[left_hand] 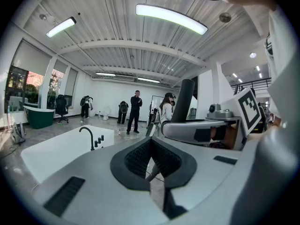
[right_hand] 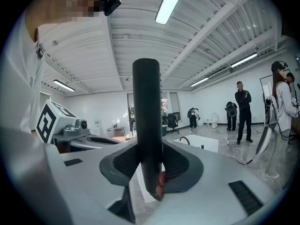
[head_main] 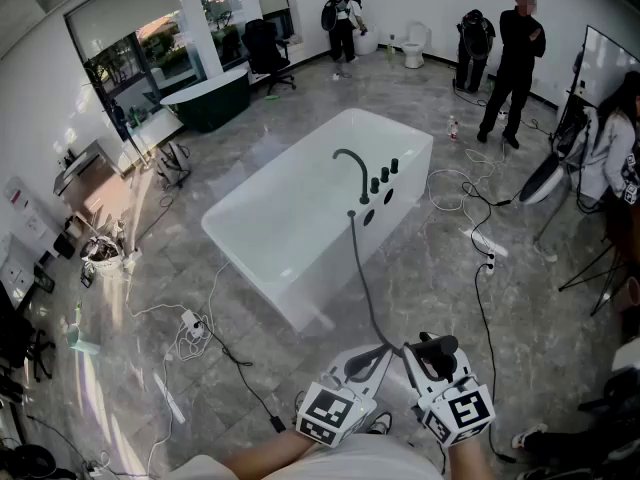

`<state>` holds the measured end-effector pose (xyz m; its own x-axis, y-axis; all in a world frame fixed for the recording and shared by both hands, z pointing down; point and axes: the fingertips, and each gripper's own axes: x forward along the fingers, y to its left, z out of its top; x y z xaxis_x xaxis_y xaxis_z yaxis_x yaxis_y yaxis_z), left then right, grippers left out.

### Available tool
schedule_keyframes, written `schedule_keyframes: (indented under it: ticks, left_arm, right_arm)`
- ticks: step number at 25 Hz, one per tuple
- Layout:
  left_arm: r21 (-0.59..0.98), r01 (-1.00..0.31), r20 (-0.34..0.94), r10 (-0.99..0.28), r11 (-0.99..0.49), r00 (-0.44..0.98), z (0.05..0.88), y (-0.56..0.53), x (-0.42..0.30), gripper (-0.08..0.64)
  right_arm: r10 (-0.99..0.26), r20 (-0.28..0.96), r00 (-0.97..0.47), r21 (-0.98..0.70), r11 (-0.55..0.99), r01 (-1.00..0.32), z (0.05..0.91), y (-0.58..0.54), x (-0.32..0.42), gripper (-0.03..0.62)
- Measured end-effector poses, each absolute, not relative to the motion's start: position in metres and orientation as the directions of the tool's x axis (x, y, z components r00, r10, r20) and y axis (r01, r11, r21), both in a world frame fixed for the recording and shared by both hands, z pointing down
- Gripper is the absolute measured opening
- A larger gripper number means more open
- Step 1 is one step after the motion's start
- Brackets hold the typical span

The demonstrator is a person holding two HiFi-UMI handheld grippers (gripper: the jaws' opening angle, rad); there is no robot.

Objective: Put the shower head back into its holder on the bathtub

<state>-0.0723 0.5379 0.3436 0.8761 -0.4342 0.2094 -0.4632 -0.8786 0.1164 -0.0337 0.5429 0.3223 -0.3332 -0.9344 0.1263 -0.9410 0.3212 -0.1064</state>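
The white bathtub [head_main: 262,258] stands in the middle of the head view, with a black curved faucet [head_main: 350,166] and knobs [head_main: 384,176] on its near right rim. A dark hose [head_main: 364,288] runs from that rim across the floor to the black shower head [head_main: 441,347]. My right gripper [head_main: 420,356] is shut on the shower head's handle [right_hand: 147,125], which stands upright between the jaws. My left gripper [head_main: 372,361] sits just to its left, shut with nothing between its jaws [left_hand: 151,165]. Both grippers are well short of the tub [left_hand: 51,149].
Cables and a power strip [head_main: 192,326] lie on the grey floor around the tub. A person in black [head_main: 515,63] stands at the back right and another person [head_main: 615,148] at the right edge. A dark green tub [head_main: 210,98], a chair [head_main: 265,53] and a toilet [head_main: 415,43] stand further back.
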Motion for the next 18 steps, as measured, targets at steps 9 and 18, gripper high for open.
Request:
schedule_keyframes:
  ticks: [9, 18]
  left_arm:
    - [0.115, -0.467, 0.21, -0.438, -0.877, 0.874, 0.35, 0.54, -0.062, 0.006]
    - [0.121, -0.47, 0.225, -0.437, -0.875, 0.871, 0.351, 0.545, -0.061, 0.005]
  right_arm:
    - [-0.932, 0.126, -0.339, -0.11, 0.326, -0.939, 0.329, 0.544, -0.024, 0.14]
    - [-0.934, 0.104, -0.341, -0.132, 0.327, -0.936, 0.32, 0.545, -0.015, 0.14]
